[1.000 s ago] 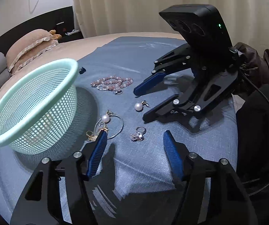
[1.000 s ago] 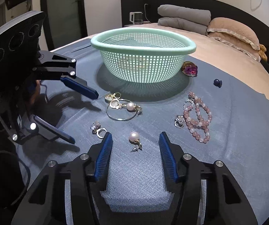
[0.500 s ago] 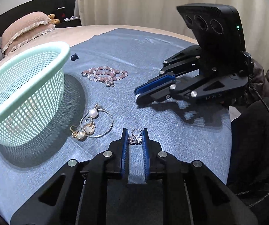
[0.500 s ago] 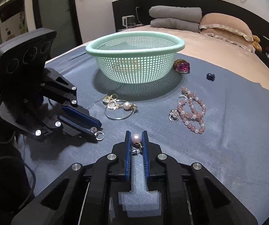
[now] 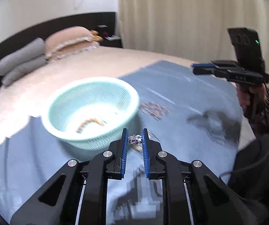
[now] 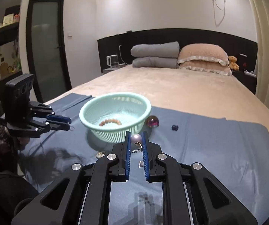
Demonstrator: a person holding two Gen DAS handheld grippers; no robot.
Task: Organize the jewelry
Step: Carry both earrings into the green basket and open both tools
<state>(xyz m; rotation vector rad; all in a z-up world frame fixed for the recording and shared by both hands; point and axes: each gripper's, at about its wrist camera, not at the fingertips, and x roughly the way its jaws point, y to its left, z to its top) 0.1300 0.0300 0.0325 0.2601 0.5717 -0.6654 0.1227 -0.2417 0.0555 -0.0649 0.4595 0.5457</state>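
Observation:
My left gripper (image 5: 134,137) is shut on a crystal earring (image 5: 135,138) and holds it above the blue cloth, beside the near rim of the mint green basket (image 5: 89,86). It also shows in the right wrist view (image 6: 69,126), left of the basket (image 6: 113,96). My right gripper (image 6: 136,137) is shut on a pearl earring (image 6: 136,138), raised just in front of the basket. It also shows in the left wrist view (image 5: 194,67), high at the right. A brown bead bracelet (image 6: 110,121) lies inside the basket. A pink bead bracelet (image 5: 154,109) lies on the cloth, blurred.
A blue cloth (image 6: 218,150) covers the near part of a beige bed (image 6: 190,91). A purple gem (image 6: 152,121) and a small dark blue piece (image 6: 174,127) lie right of the basket. Small jewelry (image 6: 100,154) lies on the cloth below my right gripper. Pillows (image 6: 202,56) lie at the headboard.
Both grippers have lifted off the cloth with their earrings and moved toward the basket. A second earlier both were open over the jewelry; then they shut on it.

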